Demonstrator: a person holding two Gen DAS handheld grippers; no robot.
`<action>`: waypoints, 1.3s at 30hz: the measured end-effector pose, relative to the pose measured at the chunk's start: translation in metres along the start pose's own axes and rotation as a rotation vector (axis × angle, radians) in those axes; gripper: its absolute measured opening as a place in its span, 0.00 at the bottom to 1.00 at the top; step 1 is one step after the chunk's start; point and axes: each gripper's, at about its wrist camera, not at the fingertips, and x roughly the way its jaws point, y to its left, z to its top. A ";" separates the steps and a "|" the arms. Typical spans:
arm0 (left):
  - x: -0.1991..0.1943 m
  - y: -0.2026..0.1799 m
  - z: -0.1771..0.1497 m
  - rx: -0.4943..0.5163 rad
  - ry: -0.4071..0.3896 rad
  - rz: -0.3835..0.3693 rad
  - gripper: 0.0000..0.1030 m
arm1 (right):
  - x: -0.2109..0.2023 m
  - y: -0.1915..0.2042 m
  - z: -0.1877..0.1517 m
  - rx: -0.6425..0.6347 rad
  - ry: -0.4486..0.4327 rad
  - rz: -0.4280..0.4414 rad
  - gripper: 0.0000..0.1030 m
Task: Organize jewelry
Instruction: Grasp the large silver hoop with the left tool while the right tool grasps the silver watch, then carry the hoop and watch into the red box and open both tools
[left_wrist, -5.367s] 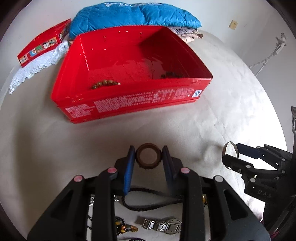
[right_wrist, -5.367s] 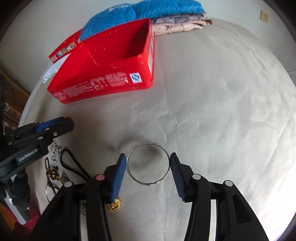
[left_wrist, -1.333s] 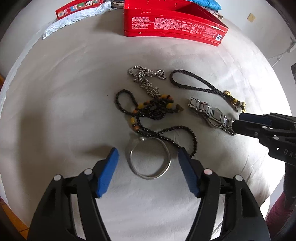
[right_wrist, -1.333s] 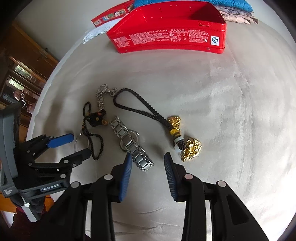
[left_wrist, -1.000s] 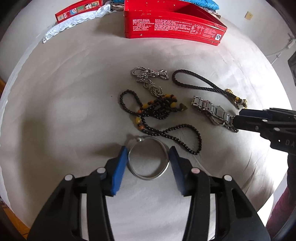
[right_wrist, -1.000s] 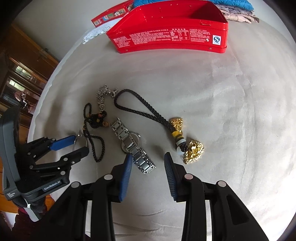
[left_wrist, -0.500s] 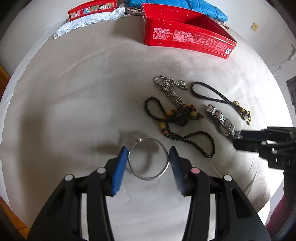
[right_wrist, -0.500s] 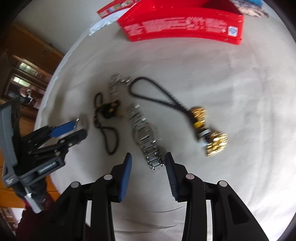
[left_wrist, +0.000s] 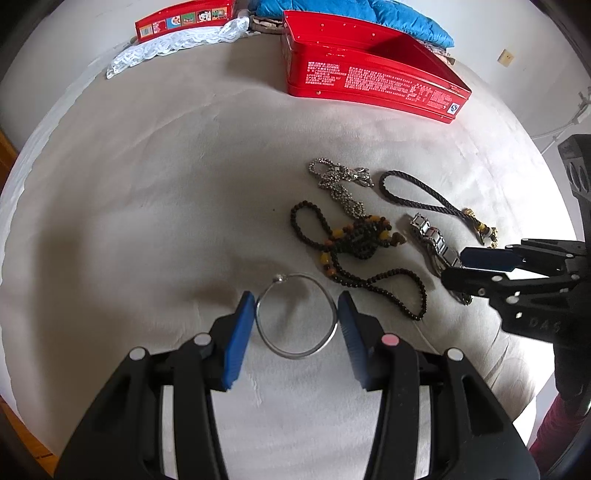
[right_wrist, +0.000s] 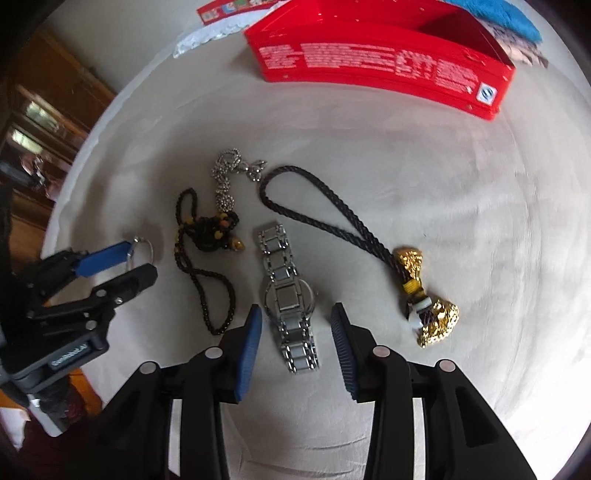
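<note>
Steel watch (right_wrist: 290, 301) lies lengthwise between right gripper (right_wrist: 295, 332) fingers, seemingly untouched.

Both tools are showing the same build: the left gripper (left_wrist: 296, 325) and the right gripper (right_wrist: 295, 334) are wearing matte black angular frames with blue ribbed pads (right_wrist: 248, 350). Round silver pivot screws are glinting along the linkages, one on the left unit looking pink (left_wrist: 390, 339). A white-lettered label is sitting on the left body, and a dark red sleeve (left_wrist: 554, 424) is peeking in.
</note>
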 end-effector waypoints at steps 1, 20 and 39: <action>0.000 0.000 0.000 -0.001 0.001 -0.001 0.44 | 0.001 0.003 0.001 -0.008 0.002 -0.013 0.39; -0.011 -0.004 0.006 0.000 -0.022 -0.016 0.44 | -0.022 -0.015 -0.002 0.033 -0.026 0.000 0.29; -0.036 -0.025 0.034 0.025 -0.086 -0.029 0.44 | -0.078 -0.026 -0.002 0.083 -0.127 -0.001 0.29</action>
